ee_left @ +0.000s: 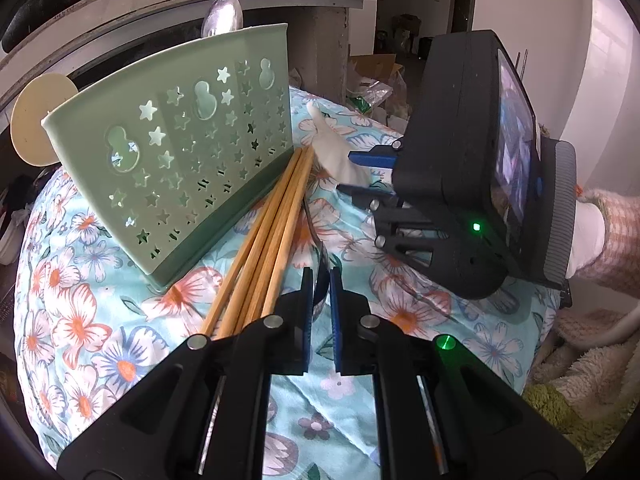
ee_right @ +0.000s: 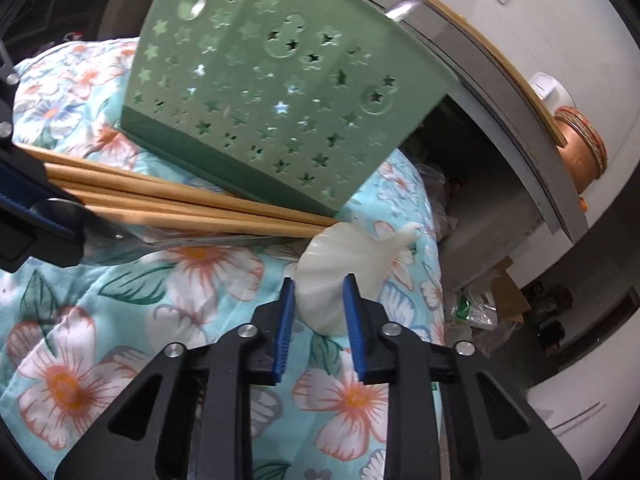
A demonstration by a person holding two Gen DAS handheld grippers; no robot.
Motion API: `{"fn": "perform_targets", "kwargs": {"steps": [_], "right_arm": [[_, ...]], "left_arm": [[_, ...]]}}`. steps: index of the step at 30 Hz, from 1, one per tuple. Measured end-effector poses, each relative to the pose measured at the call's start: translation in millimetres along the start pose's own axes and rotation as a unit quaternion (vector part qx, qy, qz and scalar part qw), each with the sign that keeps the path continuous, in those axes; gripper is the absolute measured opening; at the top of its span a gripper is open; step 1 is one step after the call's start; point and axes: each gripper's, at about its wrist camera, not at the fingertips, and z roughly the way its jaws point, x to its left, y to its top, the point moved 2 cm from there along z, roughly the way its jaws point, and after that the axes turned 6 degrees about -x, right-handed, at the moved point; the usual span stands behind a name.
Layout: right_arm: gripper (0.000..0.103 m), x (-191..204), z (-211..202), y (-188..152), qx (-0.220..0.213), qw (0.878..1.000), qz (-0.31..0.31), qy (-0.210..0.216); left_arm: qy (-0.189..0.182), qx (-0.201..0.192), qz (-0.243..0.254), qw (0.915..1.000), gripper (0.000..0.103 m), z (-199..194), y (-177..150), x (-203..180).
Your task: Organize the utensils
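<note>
Your right gripper (ee_right: 318,308) sits with its jaws apart around the one white spoon (ee_right: 340,264), ready to close. Your left gripper (ee_left: 320,300) is nearly together on a dark metal handle (ee_left: 320,248); whether it grips, you cannot tell. Four chopsticks (ee_left: 268,240) lie at eleven o'clock, against the single green holder (ee_left: 172,148), handy for loading.

Green holder (ee_left: 172,152) blocks left; chopsticks (ee_left: 260,248) alongside; open quilt (ee_right: 132,320) in front of right tool (ee_right: 318,304).
</note>
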Motion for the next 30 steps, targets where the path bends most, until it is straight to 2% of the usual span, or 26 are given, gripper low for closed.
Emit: {"fn": "perform_targets", "kwargs": {"steps": [3, 9, 15, 16, 17, 18, 19, 20, 22, 25, 26, 28, 30], "right_arm": [[0.005, -4.5, -3.0, -1.0, -0.001, 1.000, 0.011, -0.010], [0.002, -18.3, -12.6, 0.3, -0.009, 0.999, 0.045, -0.014], [0.003, -30.7, -22.0, -1.0, 0.001, 0.997, 0.082, 0.010], [0.006, -37.9, -20.5, -2.3, 0.011, 0.994, 0.108, 0.031], [0.014, -45.4, -16.8, -4.2, 0.023, 0.989, 0.135, 0.056], [0.020, -59.1, -9.6, -6.2, 0.037, 0.981, 0.171, 0.086], [0.031, -70.7, -4.1, -9.3, 0.049, 0.970, 0.211, 0.112], [0.038, -89.1, 5.9, -15.0, 0.065, 0.947, 0.273, 0.154], [0.040, -112.7, 22.2, -23.8, 0.086, 0.909, 0.354, 0.205], [0.045, -141.7, 58.3, -44.8, 0.136, 0.826, 0.474, 0.274], [0.045, -145.2, 68.5, -51.1, 0.152, 0.805, 0.498, 0.284], [0.045, -147.7, 89.3, -64.0, 0.177, 0.755, 0.547, 0.314], [0.046, -150.0, 100.0, -69.3, 0.179, 0.721, 0.581, 0.334]], "left_arm": [[0.002, -0.002, 0.000, 1.0000, 0.007, -2.9, -1.1, -0.2], [0.009, -0.004, 0.005, 0.9999, 0.007, 1.1, -0.2, -0.7], [0.013, -0.002, 0.008, 0.9999, 0.007, 0.5, -0.3, -5.3], [0.014, -0.003, 0.008, 0.9999, 0.007, 0.5, -0.3, -6.2], [0.014, -0.003, 0.008, 0.9999, 0.007, 1.4, -0.6, -7.6], [0.015, -0.003, 0.007, 0.9999, 0.007, 1.4, -0.6, -7.9], [0.015, -0.004, 0.006, 0.9999, 0.007, 3.2, -0.3, -6.5], [0.016, -0.004, 0.005, 0.9999, 0.007, 3.4, -0.7, -6.7], [0.016, -0.004, 0.003, 0.9999, 0.008, 3.4, -2.0, -6.7], [0.015, -0.005, 0.000, 0.9999, 0.008, 4.6, -3.0, -6.8], [0.015, -0.005, -0.001, 0.9999, 0.008, 4.9, -3.2, -6.5], [0.013, -0.007, -0.004, 0.9999, 0.008, 5.3, -3.9, -5.7], [0.013, -0.008, -0.005, 0.9999, 0.008, 4.1, -4.2, -5.1]]}}
